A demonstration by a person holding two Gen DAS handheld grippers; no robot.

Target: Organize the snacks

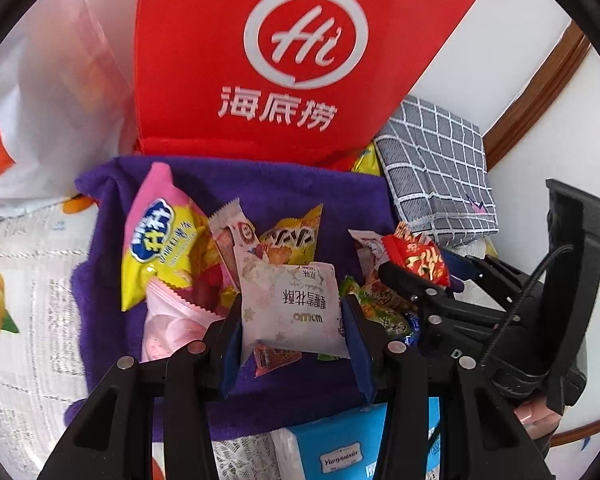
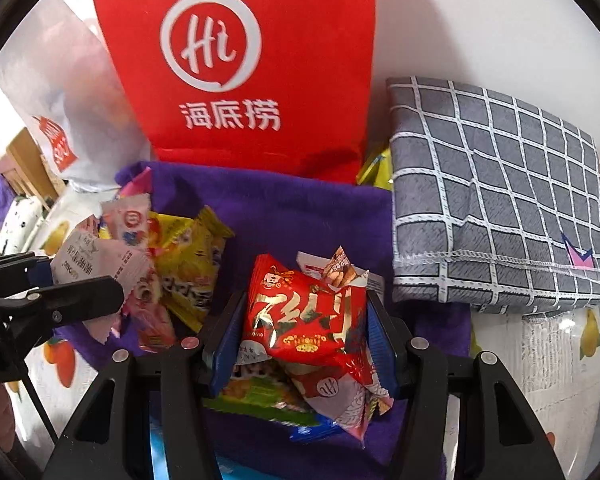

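My left gripper (image 1: 292,312) is shut on a pale white snack packet (image 1: 288,300) with printed writing, held over a purple cloth (image 1: 268,188). On the cloth lie several loose snacks, among them a pink and yellow bag (image 1: 160,240). My right gripper (image 2: 306,308) is shut on a shiny red snack packet (image 2: 300,312) over the same cloth (image 2: 284,216). Under that packet lie a green packet (image 2: 256,396) and a red and white one (image 2: 340,396). In the left wrist view the right gripper (image 1: 410,276) shows at the right with the red packet (image 1: 420,258).
A tall red paper bag (image 1: 292,60) with a white "Hi" logo stands behind the cloth. A folded grey checked cloth (image 2: 496,200) lies at the right and a white plastic bag (image 1: 60,100) at the left. A blue tissue pack (image 1: 340,452) sits near me.
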